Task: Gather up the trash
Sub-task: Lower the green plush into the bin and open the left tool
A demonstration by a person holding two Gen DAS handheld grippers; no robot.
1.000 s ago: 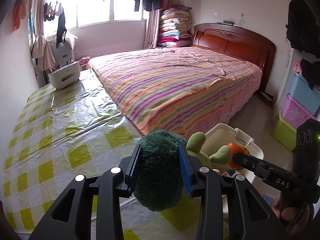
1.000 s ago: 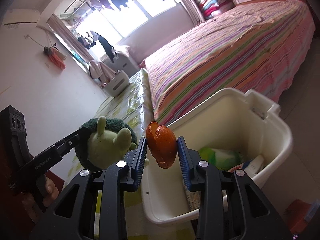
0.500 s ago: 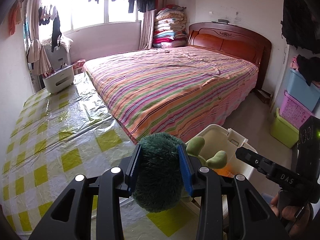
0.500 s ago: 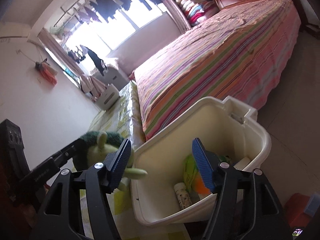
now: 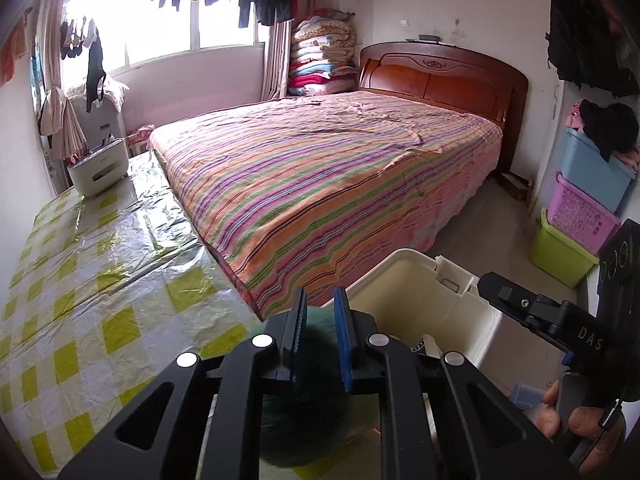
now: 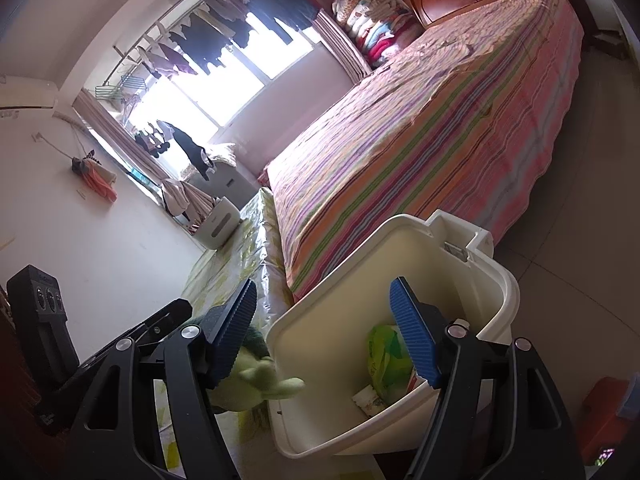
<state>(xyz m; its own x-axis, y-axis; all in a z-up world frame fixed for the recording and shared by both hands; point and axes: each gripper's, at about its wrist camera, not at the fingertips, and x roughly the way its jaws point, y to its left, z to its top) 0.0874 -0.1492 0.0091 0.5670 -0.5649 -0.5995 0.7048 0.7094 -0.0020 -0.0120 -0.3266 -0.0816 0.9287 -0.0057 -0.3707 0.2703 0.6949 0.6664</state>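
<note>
A cream waste bin point(image 5: 420, 300) stands on the floor between the table and the bed. My left gripper point(image 5: 320, 306) is shut on the dark green fur of a plush toy point(image 5: 300, 436), which hangs below its narrow jaws beside the bin's rim. In the right wrist view the toy's pale green limbs point(image 6: 272, 380) reach over the bin's near wall point(image 6: 340, 340). My right gripper point(image 6: 323, 296) hovers over the bin, its jaws opening with nothing between them. Inside lie a green plastic bag point(image 6: 384, 354) and a scrap of packaging point(image 6: 370, 400). The orange peel is hidden.
A bed point(image 5: 320, 168) with a striped sheet lies beyond the bin. The table point(image 5: 92, 280), under a yellow-checked plastic cover, runs along the left wall with a white box point(image 5: 98, 168) at its far end. Stacked plastic crates point(image 5: 580, 208) line the right wall. A person's hand point(image 5: 576, 428) holds the right gripper.
The right jaws opened and the orange peel fell into the bin. The left jaws closed tighter on the plush toy, which now sits lower between them. Both grippers shifted along the bin.
</note>
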